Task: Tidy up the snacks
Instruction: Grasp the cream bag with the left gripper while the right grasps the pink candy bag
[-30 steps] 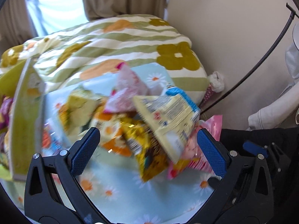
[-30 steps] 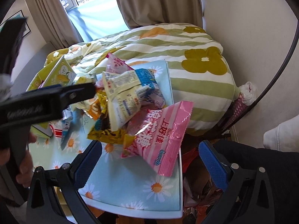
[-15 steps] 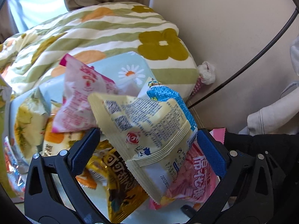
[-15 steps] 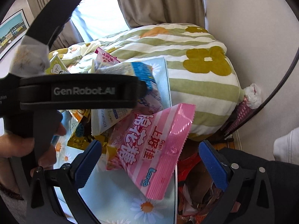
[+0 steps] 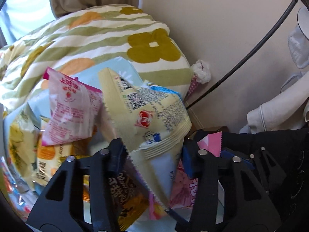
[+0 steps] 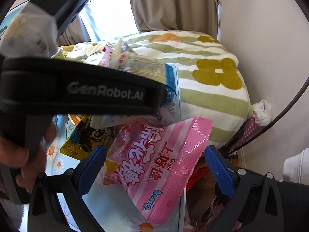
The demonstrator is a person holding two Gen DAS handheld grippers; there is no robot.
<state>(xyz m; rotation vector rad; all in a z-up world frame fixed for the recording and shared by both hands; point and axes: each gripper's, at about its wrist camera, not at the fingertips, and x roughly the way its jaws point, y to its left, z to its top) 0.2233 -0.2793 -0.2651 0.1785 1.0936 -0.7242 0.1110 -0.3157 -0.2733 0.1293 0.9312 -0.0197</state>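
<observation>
A pile of snack bags lies on a light blue daisy-print tabletop [image 6: 108,203]. My left gripper [image 5: 152,154] has narrowed around the lower edge of a pale yellow bag with a blue end [image 5: 150,116]; whether the pads pinch it I cannot tell. A pink-white bag [image 5: 71,108] and a brown-gold bag [image 5: 123,193] lie beside it. My right gripper [image 6: 154,166] is open, its fingers either side of a pink striped bag [image 6: 166,164] at the table's right edge. The left gripper's black body [image 6: 81,94] crosses the right wrist view.
A striped floral quilt [image 5: 108,34] lies behind the table. A beige wall [image 5: 222,38] and a black curved rod [image 5: 251,52] are on the right. Red and brown packets [image 6: 202,199] sit below the table's right edge. A yellow box [image 5: 17,141] is at far left.
My left gripper has moved in onto the pile and its jaws have narrowed around the yellow bag. My right gripper has come closer to the pink striped bag and stays open.
</observation>
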